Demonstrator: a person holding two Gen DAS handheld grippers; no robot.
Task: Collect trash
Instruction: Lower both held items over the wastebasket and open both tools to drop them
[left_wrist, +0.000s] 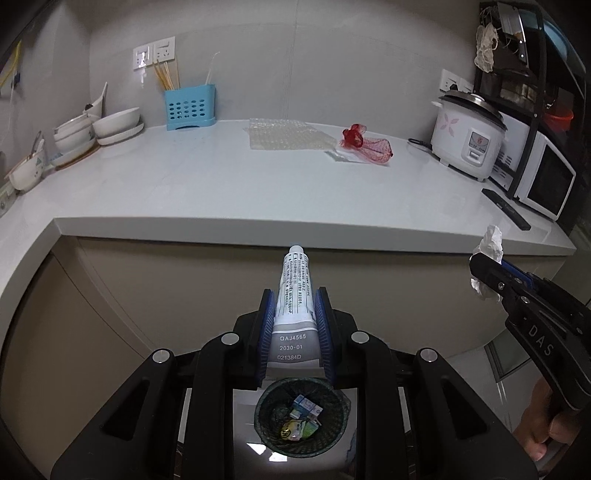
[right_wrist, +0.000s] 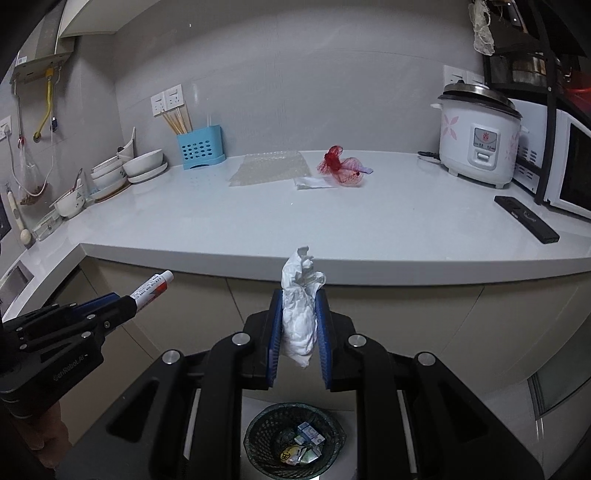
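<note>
Toothpaste tube (left_wrist: 291, 295) sits clamped between the blue pads of my left gripper (left_wrist: 293, 314), crimped end back toward the camera, cap pointing forward past the fingertips. Crumpled tissue (right_wrist: 300, 314) is pinched in my right gripper (right_wrist: 298, 328); the wad fills the gap between the pads, with a twisted tuft standing above the tips and a tail hanging below.

Both loads hang in front of the countertop edge (right_wrist: 332, 273), off the counter surface and over the cabinet fronts. Mesh waste bin (right_wrist: 293, 439) stands on the floor below, seen between my right fingers; it already holds small cartons and wrappers, though I cannot make out exactly which.

Still on the counter, well apart from both jaws: red net bag (right_wrist: 341, 166), a clear bubble-wrap sheet (right_wrist: 271, 168) beside it, and a small flat plastic packet (right_wrist: 312, 182) just beside the net.

Open counter stretches between the bowls (right_wrist: 129, 168) at left and the rice cooker (right_wrist: 480, 144) at right. A black remote (right_wrist: 526, 218) lies near the right front edge.
</note>
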